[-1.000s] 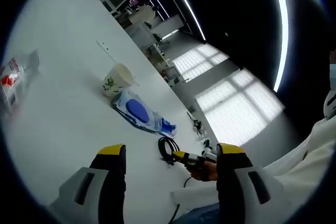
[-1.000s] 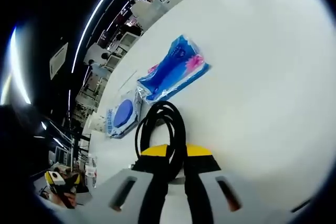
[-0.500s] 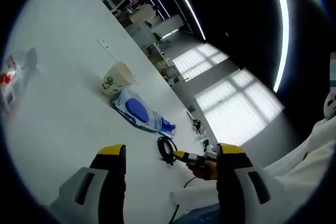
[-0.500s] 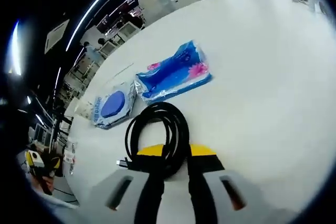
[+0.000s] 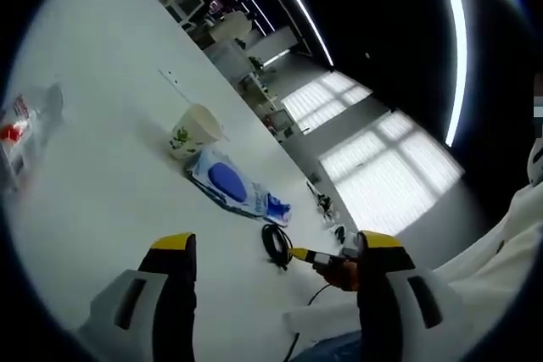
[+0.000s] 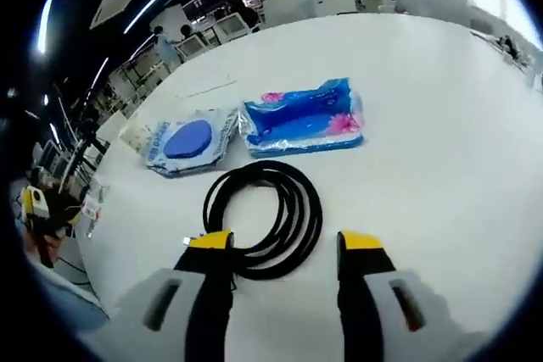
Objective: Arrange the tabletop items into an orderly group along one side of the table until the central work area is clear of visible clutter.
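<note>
A coiled black cable (image 6: 312, 214) lies flat on the white table (image 6: 441, 150), just ahead of my right gripper (image 6: 287, 243), whose jaws stand open on either side of the coil's near edge. Beyond it lie a blue tissue pack (image 6: 304, 118) and a wipes pack with a blue lid (image 6: 188, 142). In the left gripper view, my left gripper (image 5: 276, 243) is open and raised above the table (image 5: 102, 184). Far ahead of it are a paper cup (image 5: 193, 131), the wipes pack (image 5: 225, 182), the tissue pack (image 5: 276, 207), the cable (image 5: 276, 246) and the right gripper (image 5: 327, 258).
A plastic bottle with a red label (image 5: 17, 129) lies at the left of the table. A thin strip (image 5: 174, 80) lies further back. Bare white tabletop spreads to the right of the cable in the right gripper view. Desks and windows stand beyond the table.
My right gripper has opened and let go of the cable, which now rests on the table. The right gripper view has rolled level. The left gripper has hardly moved.
</note>
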Motion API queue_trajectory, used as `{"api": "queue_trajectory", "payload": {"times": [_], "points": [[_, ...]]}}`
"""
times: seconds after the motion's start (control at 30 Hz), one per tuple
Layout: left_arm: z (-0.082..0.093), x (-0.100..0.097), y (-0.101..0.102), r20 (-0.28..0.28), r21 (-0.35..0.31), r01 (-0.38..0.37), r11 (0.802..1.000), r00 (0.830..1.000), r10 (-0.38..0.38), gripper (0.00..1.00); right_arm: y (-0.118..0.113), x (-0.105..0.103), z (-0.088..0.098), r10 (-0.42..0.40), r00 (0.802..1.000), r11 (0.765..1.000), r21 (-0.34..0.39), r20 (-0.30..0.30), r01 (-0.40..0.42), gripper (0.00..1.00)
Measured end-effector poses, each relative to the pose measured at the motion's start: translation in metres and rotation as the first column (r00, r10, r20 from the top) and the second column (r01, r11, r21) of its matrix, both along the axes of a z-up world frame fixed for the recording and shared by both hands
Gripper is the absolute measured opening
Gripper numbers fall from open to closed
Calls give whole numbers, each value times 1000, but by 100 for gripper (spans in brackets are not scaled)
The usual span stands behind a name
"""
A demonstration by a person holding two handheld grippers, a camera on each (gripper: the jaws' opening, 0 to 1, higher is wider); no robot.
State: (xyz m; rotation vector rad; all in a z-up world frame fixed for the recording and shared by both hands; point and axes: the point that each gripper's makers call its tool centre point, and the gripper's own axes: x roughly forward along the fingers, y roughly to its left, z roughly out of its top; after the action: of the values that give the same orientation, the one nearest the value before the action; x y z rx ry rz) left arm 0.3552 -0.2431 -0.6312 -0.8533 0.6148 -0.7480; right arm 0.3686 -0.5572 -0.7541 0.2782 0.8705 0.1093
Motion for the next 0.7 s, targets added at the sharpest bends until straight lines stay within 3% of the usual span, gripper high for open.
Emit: {"api": "queue_trajectory", "payload": {"times": [0.27,0.4,0.7], "points": [[-6,-2,-2,-28,20,14,1000,1000,-13,86,12,-16,4,46,998,999,24,-47,-45,81],[-7,-3,-7,-26,32,32,999,999,-31,86,13,-24,7,78,995,997,1,-56,-78,83],[-8,0,-12,-25,37,37,999,999,-36,87,6,-30,8,33,998,999,30,-51,-32,82]]}}
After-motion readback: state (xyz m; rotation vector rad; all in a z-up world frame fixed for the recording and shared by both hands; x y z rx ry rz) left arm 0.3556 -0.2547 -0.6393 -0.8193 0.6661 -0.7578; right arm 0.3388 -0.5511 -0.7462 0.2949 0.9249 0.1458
